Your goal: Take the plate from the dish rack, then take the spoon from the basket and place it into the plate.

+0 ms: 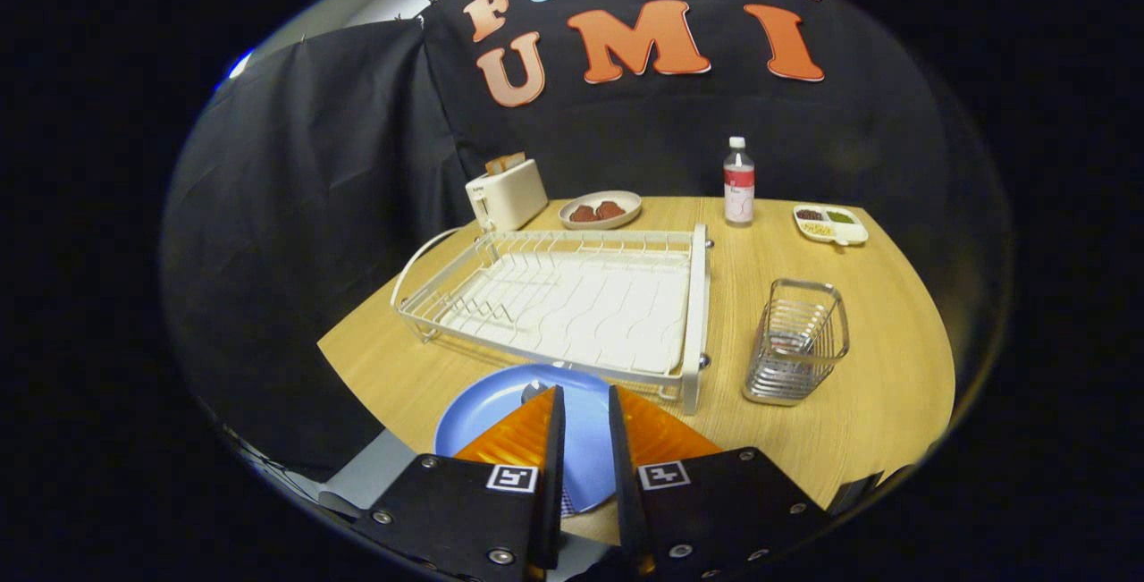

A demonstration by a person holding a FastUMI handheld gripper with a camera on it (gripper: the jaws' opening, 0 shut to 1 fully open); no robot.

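Blue plate lies on the tabletop before the empty rack, a spoon seemingly in it by the fingertips. The claw stands parted, gripping nothing. Lift straight up (the plate nears the tabletop's front edge); open room lies between rack and basket.

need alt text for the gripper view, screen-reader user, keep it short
The gripper hangs open over a blue plate on a wooden table, with a spoon lying in the plate at its fingertips. Beyond sit a white dish rack and a wire basket, then a toaster, a food dish, a bottle and a divided tray.
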